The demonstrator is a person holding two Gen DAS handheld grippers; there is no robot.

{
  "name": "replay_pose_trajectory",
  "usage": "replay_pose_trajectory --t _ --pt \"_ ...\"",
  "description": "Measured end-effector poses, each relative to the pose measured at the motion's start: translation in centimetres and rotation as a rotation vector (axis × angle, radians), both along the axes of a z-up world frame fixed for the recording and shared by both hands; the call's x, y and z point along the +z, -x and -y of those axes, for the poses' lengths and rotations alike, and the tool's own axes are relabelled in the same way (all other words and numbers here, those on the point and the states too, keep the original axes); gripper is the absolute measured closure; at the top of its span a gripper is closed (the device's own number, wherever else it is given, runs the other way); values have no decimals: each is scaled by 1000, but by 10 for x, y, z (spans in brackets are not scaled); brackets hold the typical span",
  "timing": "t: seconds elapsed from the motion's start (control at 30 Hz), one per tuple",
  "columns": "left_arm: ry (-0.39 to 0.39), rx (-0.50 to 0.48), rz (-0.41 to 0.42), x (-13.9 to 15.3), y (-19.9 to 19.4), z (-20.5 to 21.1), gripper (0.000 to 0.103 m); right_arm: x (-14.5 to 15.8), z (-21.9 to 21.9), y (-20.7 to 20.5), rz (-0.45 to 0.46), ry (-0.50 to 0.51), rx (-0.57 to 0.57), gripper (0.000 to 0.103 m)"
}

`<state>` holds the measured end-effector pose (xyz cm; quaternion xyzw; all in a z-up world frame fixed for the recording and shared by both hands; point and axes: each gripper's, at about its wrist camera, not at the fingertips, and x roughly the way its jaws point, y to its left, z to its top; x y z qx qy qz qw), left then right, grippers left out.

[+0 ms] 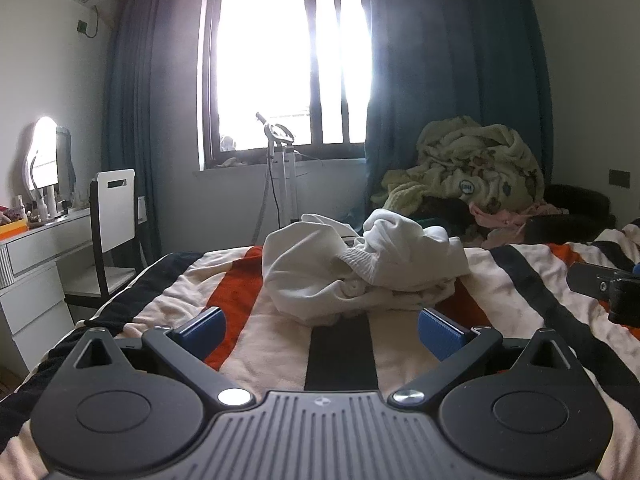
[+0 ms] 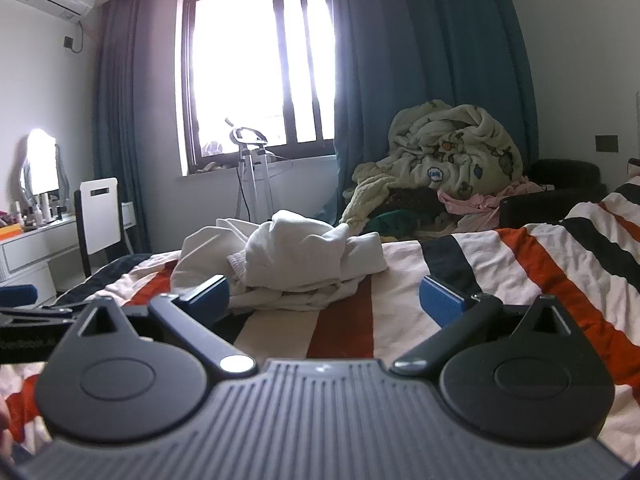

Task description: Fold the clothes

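Observation:
A crumpled white garment lies in a heap on the striped bed cover. My left gripper is open and empty, its blue pads wide apart, just short of the heap. In the right wrist view the same garment lies ahead and slightly left. My right gripper is open and empty, close to the heap's near edge. The right gripper shows at the right edge of the left wrist view; the left gripper shows at the left edge of the right wrist view.
A pile of yellowish blankets and pink clothes sits beyond the bed at the back right. A white desk and chair stand to the left. A garment steamer stand is below the window.

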<state>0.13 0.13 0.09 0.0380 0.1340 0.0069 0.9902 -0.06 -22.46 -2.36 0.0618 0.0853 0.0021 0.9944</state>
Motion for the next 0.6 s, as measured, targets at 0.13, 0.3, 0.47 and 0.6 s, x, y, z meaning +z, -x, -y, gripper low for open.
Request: replay_pose_trajectory --t 0.13,0.3,0.47,0.6 --pt "11 5 -1 1 -2 -2 0 0 0 0 1 -4 -4 0" --pt "33 19 5 0 -2 -5 0 -2 -2 -1 -6 -5 0 0" --pt "40 27 -5 -2 -3 -7 0 -3 0 -2 -7 -7 3 0" --pt "40 27 -10 -3 -5 -6 0 -2 -2 0 -4 -5 4 0"
